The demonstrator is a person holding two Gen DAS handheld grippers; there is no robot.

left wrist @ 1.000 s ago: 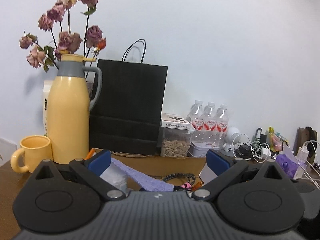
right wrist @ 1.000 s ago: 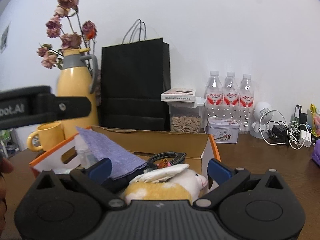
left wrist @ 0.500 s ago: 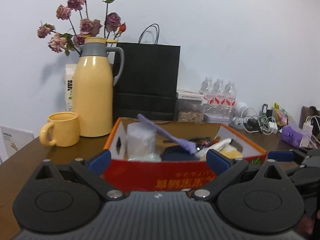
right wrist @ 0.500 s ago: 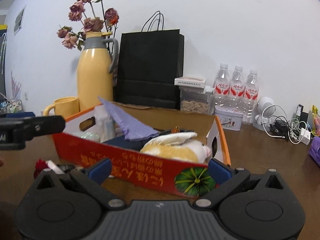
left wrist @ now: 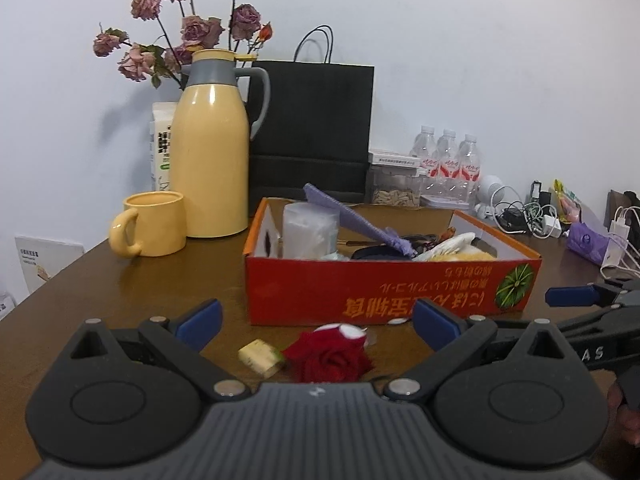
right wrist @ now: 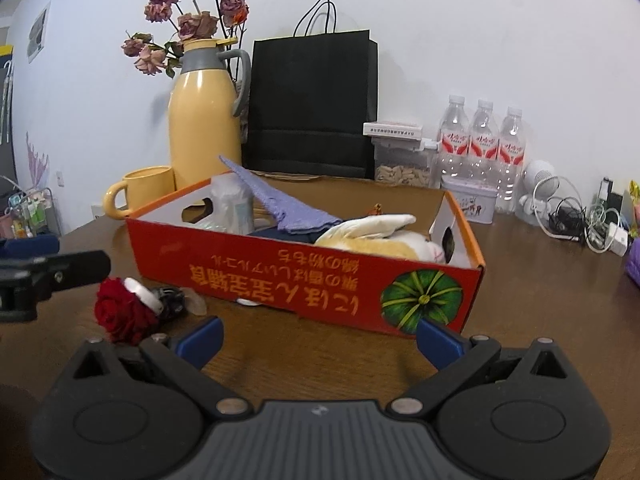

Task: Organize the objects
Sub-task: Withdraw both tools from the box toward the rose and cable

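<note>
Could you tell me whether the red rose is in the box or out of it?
Out: the red rose lies on the table before the box.

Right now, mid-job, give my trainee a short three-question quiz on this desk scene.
1. True or false: the red rose lies inside the orange box.
2. Multiple choice: the yellow mug stands (A) inside the box, (B) on the table beside the yellow flask, (C) on top of the black bag.
3. Fill in: both the left gripper and the right gripper are ____ and hold nothing.

Key
1. False: it lies on the table in front of the box.
2. B
3. open
</note>
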